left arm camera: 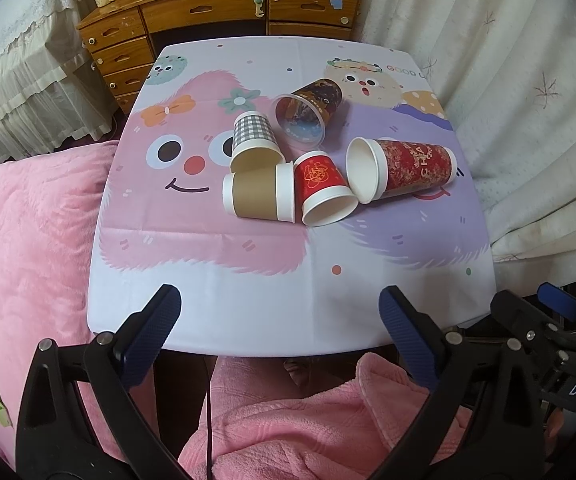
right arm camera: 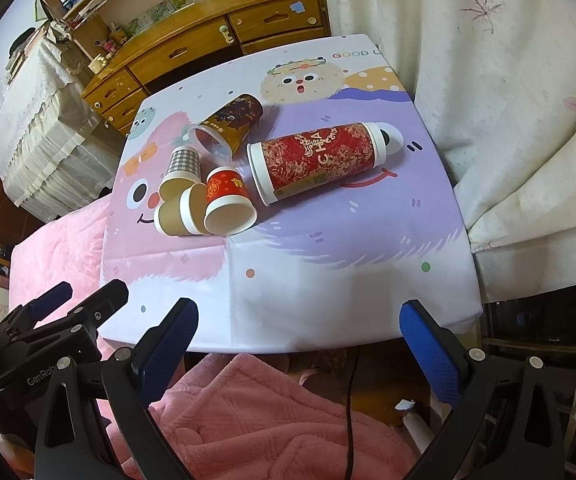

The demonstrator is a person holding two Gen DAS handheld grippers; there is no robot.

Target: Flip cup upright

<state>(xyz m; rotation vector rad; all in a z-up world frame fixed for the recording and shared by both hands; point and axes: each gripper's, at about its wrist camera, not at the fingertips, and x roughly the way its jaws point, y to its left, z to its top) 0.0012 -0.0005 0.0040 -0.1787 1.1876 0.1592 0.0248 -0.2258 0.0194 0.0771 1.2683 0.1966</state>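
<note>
Several paper cups lie on their sides in a cluster on the cartoon tablecloth (left arm camera: 248,292): a tall red patterned cup (left arm camera: 403,170) (right arm camera: 319,160), a small red cup (left arm camera: 321,188) (right arm camera: 228,204), a brown cup (left arm camera: 260,196) (right arm camera: 178,216), a checked cup (left arm camera: 254,140) (right arm camera: 182,168) and a dark clear-rimmed cup (left arm camera: 307,110) (right arm camera: 228,124). My left gripper (left arm camera: 280,328) is open and empty above the table's near edge. My right gripper (right arm camera: 297,340) is open and empty at the near edge too, and shows at the right of the left wrist view (left arm camera: 527,312).
A wooden dresser (left arm camera: 224,12) stands behind the table. A cream curtain (left arm camera: 507,60) hangs on the right. A pink blanket (left arm camera: 28,240) lies to the left and below the table's near edge. The left gripper shows at the lower left of the right wrist view (right arm camera: 68,304).
</note>
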